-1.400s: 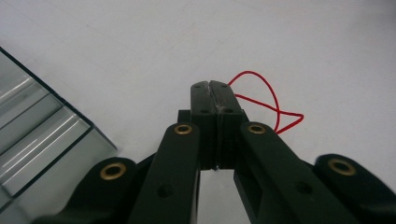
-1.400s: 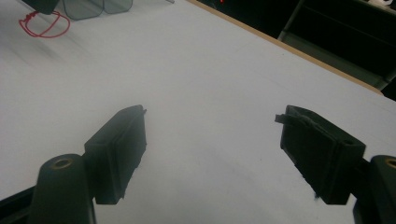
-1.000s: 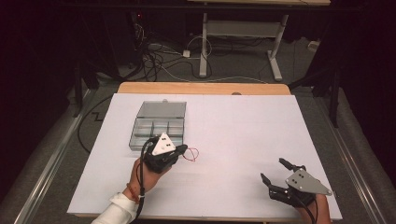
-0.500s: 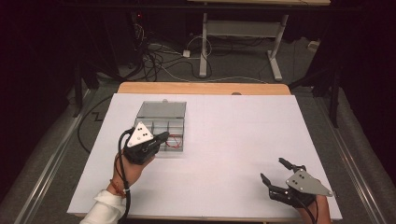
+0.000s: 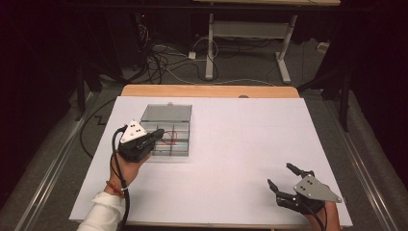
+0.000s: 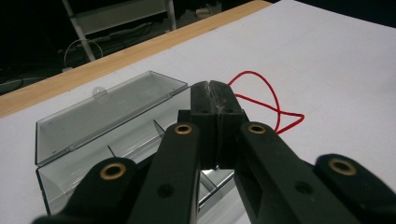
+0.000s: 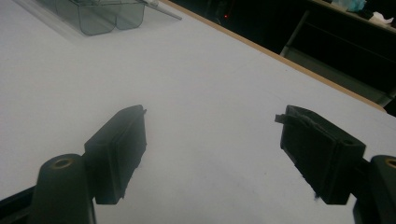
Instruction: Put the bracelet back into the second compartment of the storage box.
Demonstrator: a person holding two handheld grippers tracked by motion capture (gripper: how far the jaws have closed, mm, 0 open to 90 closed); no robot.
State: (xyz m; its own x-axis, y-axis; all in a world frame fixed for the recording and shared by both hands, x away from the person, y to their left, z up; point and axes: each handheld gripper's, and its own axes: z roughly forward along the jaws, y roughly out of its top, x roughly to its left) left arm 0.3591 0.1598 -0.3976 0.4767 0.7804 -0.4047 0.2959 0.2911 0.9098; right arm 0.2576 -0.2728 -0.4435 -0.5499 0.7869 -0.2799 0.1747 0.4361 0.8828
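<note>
High view: a white sheet covers the table [image 5: 231,159], leaving a strip of pale wood [image 5: 207,91] bare along its far edge at upper centre; beyond it, a dark room holds grey carpet, tangled cables [image 5: 166,57] and a white metal desk frame [image 5: 245,36]. Left of centre sits a clear plastic compartment box [image 5: 166,130], its smoky hinged lid laid open toward the far edge and thin dividers splitting its tray. At the box's near-left corner, the left gripper [image 5: 156,136], matte black with brass-coloured rivets and a grey triangular plate, has its jaws pressed together on a thin, glossy red wire [image 6: 268,100]; in the left gripper view the wire curls in a loop just past the tips. At lower right, the right gripper [image 5: 284,180] rests over bare white sheet, its rubber-padded jaws spread wide with nothing between them.
</note>
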